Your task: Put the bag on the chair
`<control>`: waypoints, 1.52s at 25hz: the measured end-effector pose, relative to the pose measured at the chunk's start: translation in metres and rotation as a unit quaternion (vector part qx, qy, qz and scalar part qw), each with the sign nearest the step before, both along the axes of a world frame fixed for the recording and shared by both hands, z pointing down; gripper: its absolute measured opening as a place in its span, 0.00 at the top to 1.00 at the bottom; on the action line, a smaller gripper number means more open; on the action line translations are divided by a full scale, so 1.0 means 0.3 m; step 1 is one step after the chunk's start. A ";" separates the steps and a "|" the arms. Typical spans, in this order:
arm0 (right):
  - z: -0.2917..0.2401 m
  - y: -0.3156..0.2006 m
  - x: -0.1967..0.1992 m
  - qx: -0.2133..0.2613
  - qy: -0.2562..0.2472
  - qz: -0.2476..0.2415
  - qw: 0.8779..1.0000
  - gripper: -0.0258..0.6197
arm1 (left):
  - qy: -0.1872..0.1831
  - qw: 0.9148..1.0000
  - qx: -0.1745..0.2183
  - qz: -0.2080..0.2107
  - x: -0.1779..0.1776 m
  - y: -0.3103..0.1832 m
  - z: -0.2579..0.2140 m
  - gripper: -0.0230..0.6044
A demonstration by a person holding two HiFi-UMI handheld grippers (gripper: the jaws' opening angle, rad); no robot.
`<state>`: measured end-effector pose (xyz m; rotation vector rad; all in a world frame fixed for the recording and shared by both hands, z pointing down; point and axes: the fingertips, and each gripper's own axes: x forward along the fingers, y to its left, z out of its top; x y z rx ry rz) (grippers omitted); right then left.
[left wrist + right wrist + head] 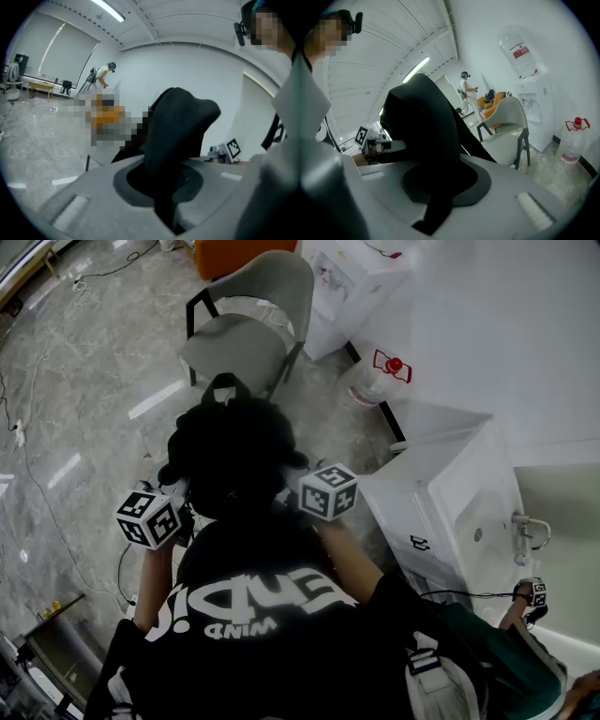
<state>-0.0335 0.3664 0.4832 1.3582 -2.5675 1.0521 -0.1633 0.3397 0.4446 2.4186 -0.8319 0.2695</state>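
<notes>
I hold a black bag (pixel 230 451) up in front of me between both grippers. My left gripper (pixel 175 507), with its marker cube, is shut on a fold of the bag's black fabric (pixel 176 136) at the bag's left side. My right gripper (pixel 302 489) is shut on the bag's other side, the black fabric (pixel 426 140) pinched between its jaws. The fingertips are hidden by the bag in the head view. The grey chair (pixel 248 320) stands just beyond the bag with nothing on its seat; it also shows in the right gripper view as the grey chair (pixel 511 126).
A white water dispenser (pixel 352 282) stands right of the chair, with a water bottle (pixel 380 381) on the floor beside it. A white cabinet (pixel 450 502) is close on my right. An orange seat (pixel 239 254) sits behind the chair. Another person (pixel 466 89) stands far off.
</notes>
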 end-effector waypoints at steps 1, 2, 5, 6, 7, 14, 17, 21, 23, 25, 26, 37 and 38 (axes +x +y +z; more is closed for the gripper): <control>-0.002 -0.005 0.002 0.000 0.000 -0.001 1.000 0.92 | 0.000 1.000 0.000 -0.001 0.002 -0.004 -0.001 0.91; -0.003 -0.009 0.004 0.000 0.000 -0.001 1.000 0.92 | -0.001 1.000 0.001 -0.002 0.004 -0.007 -0.002 0.91; -0.007 -0.021 0.012 -0.001 0.001 -0.004 1.000 0.92 | -0.003 1.000 0.002 -0.006 0.015 -0.015 -0.006 0.91; -0.008 -0.027 0.017 -0.001 0.001 -0.005 1.000 0.92 | -0.003 1.000 0.003 -0.008 0.020 -0.018 -0.008 0.91; -0.011 -0.033 0.022 0.000 0.000 -0.007 1.000 0.92 | -0.003 1.000 0.003 -0.011 0.026 -0.023 -0.010 0.91; -0.024 -0.107 0.068 0.001 -0.008 -0.032 0.999 0.92 | 0.003 0.999 0.008 -0.044 0.066 -0.069 -0.019 0.91; -0.031 -0.150 0.091 0.007 -0.011 -0.046 0.999 0.92 | 0.011 0.997 0.016 -0.070 0.087 -0.094 -0.028 0.91; -0.045 -0.203 0.124 0.014 -0.013 -0.060 0.998 0.92 | 0.013 0.996 0.024 -0.090 0.118 -0.124 -0.042 0.91; -0.060 -0.230 0.136 0.021 -0.016 -0.063 0.998 0.92 | 0.017 0.995 0.028 -0.095 0.131 -0.141 -0.056 0.91; -0.081 -0.267 0.147 0.028 -0.021 -0.063 0.997 0.92 | 0.020 0.994 0.034 -0.098 0.144 -0.166 -0.078 0.91; -0.090 -0.286 0.154 0.031 -0.021 -0.062 0.997 0.92 | 0.021 0.994 0.037 -0.099 0.151 -0.180 -0.087 0.91; -0.054 -0.476 0.200 0.023 -0.022 -0.054 0.998 0.92 | 0.021 0.995 0.034 -0.090 0.200 -0.384 -0.054 0.91; -0.047 -0.501 0.205 0.020 -0.022 -0.052 0.998 0.92 | 0.021 0.995 0.032 -0.088 0.206 -0.410 -0.048 0.91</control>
